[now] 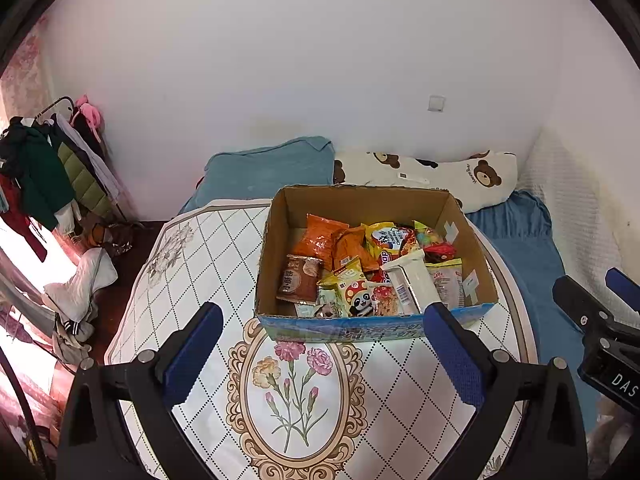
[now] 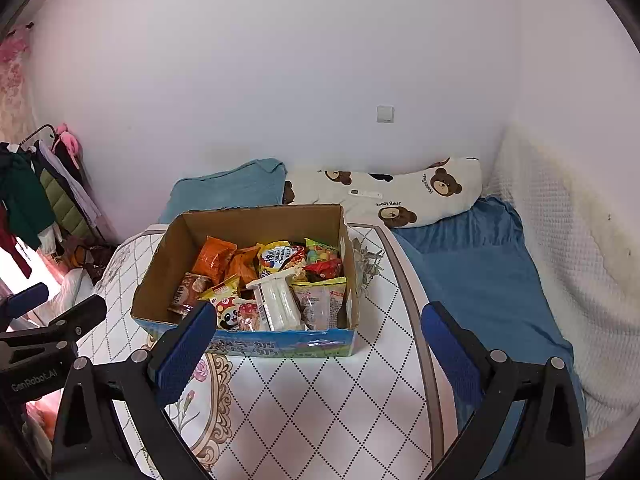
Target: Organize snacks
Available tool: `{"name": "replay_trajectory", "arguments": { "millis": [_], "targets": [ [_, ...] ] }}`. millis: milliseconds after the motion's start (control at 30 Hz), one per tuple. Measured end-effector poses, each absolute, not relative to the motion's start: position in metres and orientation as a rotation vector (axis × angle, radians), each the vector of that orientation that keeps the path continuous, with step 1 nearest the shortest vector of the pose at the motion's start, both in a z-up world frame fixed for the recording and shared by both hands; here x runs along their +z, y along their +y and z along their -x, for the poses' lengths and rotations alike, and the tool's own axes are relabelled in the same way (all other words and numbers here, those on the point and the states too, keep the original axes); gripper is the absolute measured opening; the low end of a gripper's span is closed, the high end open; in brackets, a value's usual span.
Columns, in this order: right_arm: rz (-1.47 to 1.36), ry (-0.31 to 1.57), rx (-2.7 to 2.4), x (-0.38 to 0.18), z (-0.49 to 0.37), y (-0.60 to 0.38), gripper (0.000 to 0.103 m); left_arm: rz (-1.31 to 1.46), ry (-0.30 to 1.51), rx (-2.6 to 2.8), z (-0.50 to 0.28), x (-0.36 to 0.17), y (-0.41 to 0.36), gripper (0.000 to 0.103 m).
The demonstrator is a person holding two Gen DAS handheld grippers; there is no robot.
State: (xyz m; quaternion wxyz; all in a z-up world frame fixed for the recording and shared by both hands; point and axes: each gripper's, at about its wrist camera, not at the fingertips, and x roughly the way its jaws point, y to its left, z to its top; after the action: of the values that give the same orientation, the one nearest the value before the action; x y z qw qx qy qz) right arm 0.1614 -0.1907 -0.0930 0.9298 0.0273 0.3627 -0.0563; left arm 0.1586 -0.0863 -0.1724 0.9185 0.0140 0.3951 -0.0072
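An open cardboard box (image 1: 280, 208) with a blue printed front stands on a round table (image 1: 200, 248). It holds several snack packets: orange bags (image 1: 320, 238), a brown packet (image 1: 298, 284), a panda packet (image 1: 360, 300) and a white pack (image 1: 412, 280). The box also shows in the right wrist view (image 2: 168, 256). My left gripper (image 1: 324, 320) is open and empty, just in front of the box. My right gripper (image 2: 316, 320) is open and empty, near the box's front right corner. The right gripper also shows at the right edge of the left wrist view (image 1: 596, 292).
The table has a white diamond-pattern cloth with a flower medallion (image 1: 296, 396). Behind it lies a bed with a blue sheet (image 2: 480, 280), a blue pillow (image 1: 272, 168) and a bear-print pillow (image 1: 440, 176). A clothes rack (image 1: 44, 168) stands at the left by the wall.
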Motion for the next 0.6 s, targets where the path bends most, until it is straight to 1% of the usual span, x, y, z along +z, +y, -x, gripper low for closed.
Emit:
{"name": "replay_trajectory", "arguments": {
  "millis": [600],
  "targets": [
    [-0.06, 0.752, -0.111, -0.0921, -0.1596, -0.1912, 0.103, -0.036, 0.817, -0.028, -0.1583, -0.1732, -0.0889, 0.103]
  ]
}}
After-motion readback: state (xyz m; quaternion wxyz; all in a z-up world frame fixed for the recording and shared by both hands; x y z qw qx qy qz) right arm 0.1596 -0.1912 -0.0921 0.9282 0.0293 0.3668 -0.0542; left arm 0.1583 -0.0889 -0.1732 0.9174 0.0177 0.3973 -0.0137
